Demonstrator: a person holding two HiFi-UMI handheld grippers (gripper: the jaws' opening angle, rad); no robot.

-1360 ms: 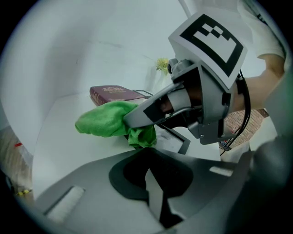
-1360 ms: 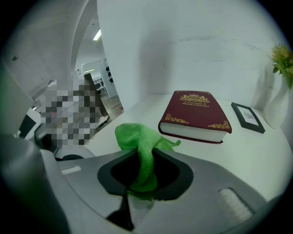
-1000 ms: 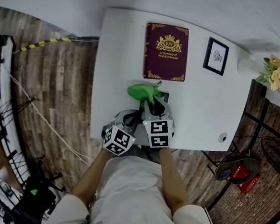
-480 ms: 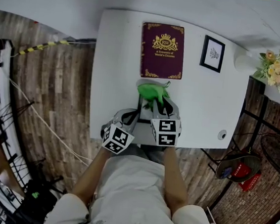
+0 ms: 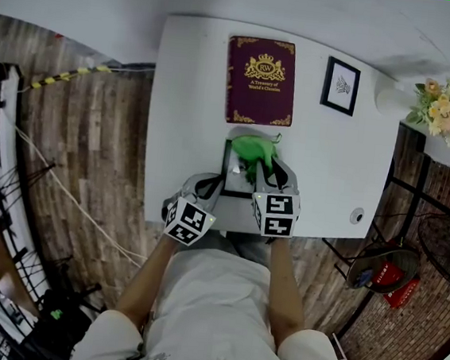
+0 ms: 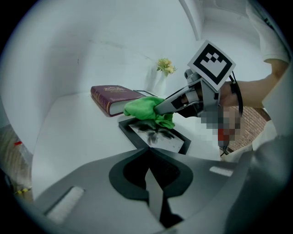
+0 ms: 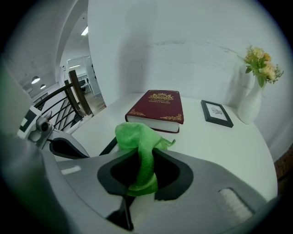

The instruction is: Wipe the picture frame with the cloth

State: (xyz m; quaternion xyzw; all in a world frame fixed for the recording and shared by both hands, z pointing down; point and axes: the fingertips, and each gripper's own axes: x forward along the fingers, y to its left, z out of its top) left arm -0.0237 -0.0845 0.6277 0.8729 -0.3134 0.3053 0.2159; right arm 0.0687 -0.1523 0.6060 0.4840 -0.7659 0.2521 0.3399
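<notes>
A black picture frame (image 5: 228, 170) with a dark flower print lies flat near the white table's front edge, also in the left gripper view (image 6: 160, 137). My left gripper (image 5: 220, 185) (image 6: 149, 153) is shut on the frame's near corner. A bright green cloth (image 5: 253, 149) (image 7: 137, 136) (image 6: 143, 107) is bunched on the far part of the frame. My right gripper (image 5: 260, 168) (image 7: 142, 158) is shut on the cloth and presses it down on the frame. That gripper's fingers (image 6: 170, 103) show from the side in the left gripper view.
A maroon book (image 5: 261, 81) (image 7: 158, 105) lies just beyond the frame. A second small black frame (image 5: 340, 85) (image 7: 216, 112) rests to the book's right, beside a white vase (image 5: 393, 98) (image 7: 250, 108) of flowers. The table (image 5: 176, 114) ends close to my body.
My right gripper has dragged the green cloth to the right across the frame. The left gripper and the frame have stayed where they were.
</notes>
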